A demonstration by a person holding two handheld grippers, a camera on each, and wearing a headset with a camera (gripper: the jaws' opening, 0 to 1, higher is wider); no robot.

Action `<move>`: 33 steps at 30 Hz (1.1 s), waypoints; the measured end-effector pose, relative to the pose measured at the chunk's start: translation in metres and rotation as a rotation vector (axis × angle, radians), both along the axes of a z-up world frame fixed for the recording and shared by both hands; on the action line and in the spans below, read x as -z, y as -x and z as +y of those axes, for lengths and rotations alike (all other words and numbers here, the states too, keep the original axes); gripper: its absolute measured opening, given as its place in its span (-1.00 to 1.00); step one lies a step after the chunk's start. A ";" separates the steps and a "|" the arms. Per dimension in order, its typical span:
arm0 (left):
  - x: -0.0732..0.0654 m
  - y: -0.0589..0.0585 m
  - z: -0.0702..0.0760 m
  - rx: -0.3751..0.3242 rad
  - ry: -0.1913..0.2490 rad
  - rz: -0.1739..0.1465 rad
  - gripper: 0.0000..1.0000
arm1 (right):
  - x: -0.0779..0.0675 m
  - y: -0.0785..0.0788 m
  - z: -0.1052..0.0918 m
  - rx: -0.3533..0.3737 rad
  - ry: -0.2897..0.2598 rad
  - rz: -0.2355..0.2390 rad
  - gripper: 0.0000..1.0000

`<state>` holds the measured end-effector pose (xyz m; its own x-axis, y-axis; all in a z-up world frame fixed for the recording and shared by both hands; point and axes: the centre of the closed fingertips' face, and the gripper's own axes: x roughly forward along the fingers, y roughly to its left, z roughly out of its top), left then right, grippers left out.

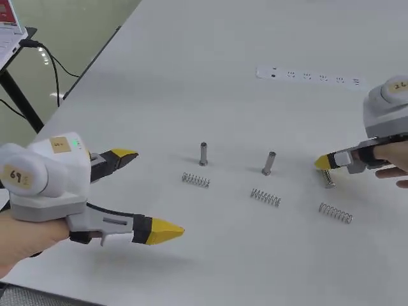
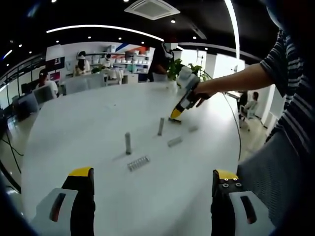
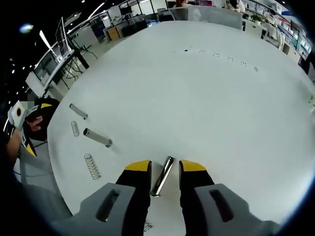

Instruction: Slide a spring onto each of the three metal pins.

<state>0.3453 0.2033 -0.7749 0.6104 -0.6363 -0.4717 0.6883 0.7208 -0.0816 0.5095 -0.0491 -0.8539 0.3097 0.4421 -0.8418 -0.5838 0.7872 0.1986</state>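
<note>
Three metal pins stand in a row on the white table [image 1: 210, 64]: left pin [image 1: 203, 153], middle pin [image 1: 269, 162], right pin [image 1: 328, 178]. In front of each lies a spring: left spring [image 1: 196, 180], middle spring [image 1: 265, 197], right spring [image 1: 335, 213]. My right gripper [image 3: 164, 167] straddles the right pin [image 3: 162, 176], with a gap showing on both sides, so it is open. In the head view the right gripper [image 1: 322, 163] has its tips just above that pin. Held wide open and empty, my left gripper [image 1: 146, 192] is at the near left, well short of the left spring [image 2: 138, 162].
A white power strip [image 1: 312, 77] lies at the back right of the table. The table's left edge [image 1: 89, 70] runs diagonally, with a stand and cables beyond it. People sit at desks in the background [image 2: 83, 66].
</note>
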 end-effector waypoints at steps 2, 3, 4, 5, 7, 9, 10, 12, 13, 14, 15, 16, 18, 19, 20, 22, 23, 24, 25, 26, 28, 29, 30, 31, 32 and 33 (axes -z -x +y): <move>0.001 0.001 0.002 -0.004 0.001 0.003 0.94 | 0.003 0.002 -0.001 -0.003 0.022 -0.001 -0.61; 0.001 0.002 0.003 -0.006 0.000 0.004 0.94 | 0.004 0.003 -0.001 -0.011 0.035 -0.004 -0.62; 0.001 0.002 0.003 -0.009 0.000 0.004 0.95 | 0.005 0.004 -0.001 -0.013 0.040 -0.001 -0.64; 0.001 0.002 0.004 -0.011 0.001 0.004 0.95 | 0.005 0.006 0.000 -0.014 0.040 -0.001 -0.65; 0.002 0.002 0.004 -0.014 0.005 0.008 0.95 | 0.005 0.006 0.000 -0.014 0.047 -0.006 -0.66; 0.002 0.003 0.004 -0.013 0.004 0.010 0.94 | 0.006 0.005 0.000 -0.010 0.065 -0.012 -0.69; 0.001 0.002 0.003 -0.012 0.005 0.007 0.94 | 0.007 0.004 -0.002 -0.011 0.083 -0.021 -0.73; -0.001 0.001 0.002 -0.016 0.010 0.003 0.94 | 0.008 0.005 -0.001 -0.019 0.101 -0.032 -0.78; -0.001 0.001 0.002 -0.016 0.012 0.003 0.94 | 0.008 0.005 -0.001 -0.021 0.102 -0.033 -0.80; -0.001 0.000 0.001 -0.016 0.012 0.003 0.94 | 0.008 0.005 0.000 -0.023 0.104 -0.035 -0.82; 0.000 0.001 0.001 -0.014 0.011 0.003 0.95 | 0.009 0.003 -0.002 -0.021 0.111 -0.039 -0.82; 0.000 0.001 0.000 -0.013 0.010 0.004 0.95 | 0.009 0.002 -0.002 -0.016 0.114 -0.039 -0.84; 0.001 0.002 0.000 -0.010 0.005 0.008 0.94 | 0.009 0.002 -0.003 -0.007 0.115 -0.041 -0.85; 0.002 0.002 0.000 -0.008 0.005 0.008 0.95 | 0.009 0.001 -0.003 0.006 0.114 -0.039 -0.86; 0.002 0.002 -0.001 -0.008 0.005 0.009 0.95 | 0.008 0.001 -0.003 0.006 0.115 -0.041 -0.87; 0.001 0.002 -0.002 -0.008 0.007 0.008 0.95 | 0.007 0.002 -0.003 0.018 0.110 -0.039 -0.90; 0.001 0.002 -0.002 -0.008 0.008 0.007 0.95 | 0.007 0.002 -0.003 0.023 0.107 -0.040 -0.90; 0.001 0.002 -0.002 -0.008 0.007 0.008 0.95 | 0.007 0.002 -0.003 0.022 0.111 -0.042 -0.90; 0.001 0.002 -0.002 -0.008 0.005 0.008 0.95 | 0.007 0.003 -0.003 0.021 0.110 -0.043 -0.90; 0.001 0.002 -0.001 -0.008 0.005 0.008 0.95 | 0.006 0.003 -0.003 0.021 0.105 -0.046 -0.90; 0.001 0.003 0.000 -0.009 0.004 0.009 0.94 | 0.002 0.004 -0.003 0.022 0.098 -0.052 -0.90; 0.002 0.003 0.001 -0.010 0.002 0.009 0.94 | 0.000 0.004 -0.003 0.020 0.092 -0.059 -0.90; 0.002 0.003 0.002 -0.011 0.002 0.010 0.94 | -0.003 0.004 -0.003 0.021 0.088 -0.068 -0.90; 0.002 0.003 0.002 -0.011 0.002 0.009 0.94 | -0.006 0.004 -0.004 0.022 0.083 -0.075 -0.90; 0.001 0.002 0.002 -0.012 0.002 0.008 0.94 | -0.009 0.005 -0.004 0.023 0.074 -0.082 -0.90; 0.001 0.002 0.002 -0.013 0.003 0.007 0.94 | -0.011 0.005 -0.006 0.025 0.069 -0.087 -0.90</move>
